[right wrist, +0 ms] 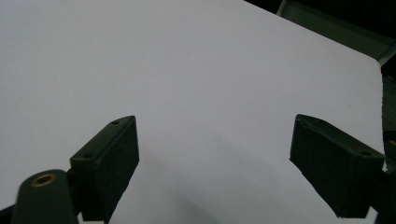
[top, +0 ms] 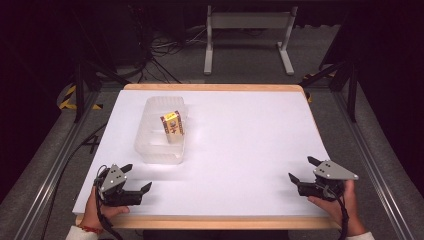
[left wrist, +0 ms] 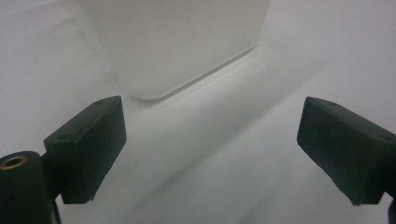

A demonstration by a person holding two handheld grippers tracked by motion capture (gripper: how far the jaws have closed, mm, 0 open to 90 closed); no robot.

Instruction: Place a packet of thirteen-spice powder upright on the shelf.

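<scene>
Tub (top: 161, 132) sits on the bench (top: 240, 150), left of centre toward the far edge, with a small yellow-brown box (top: 172, 123) standing upright inside. Left hand-held gripper (top: 136, 177) at the near-left corner, jaws spread, nothing between them; in the left gripper view the tub (left wrist: 177, 42) lies just ahead of the jaws, not touching. Right hand-held gripper (top: 304, 169) at the near-right edge, well apart from the tub, jaws spread wide over bare bench (right wrist: 201, 84), empty.
</scene>
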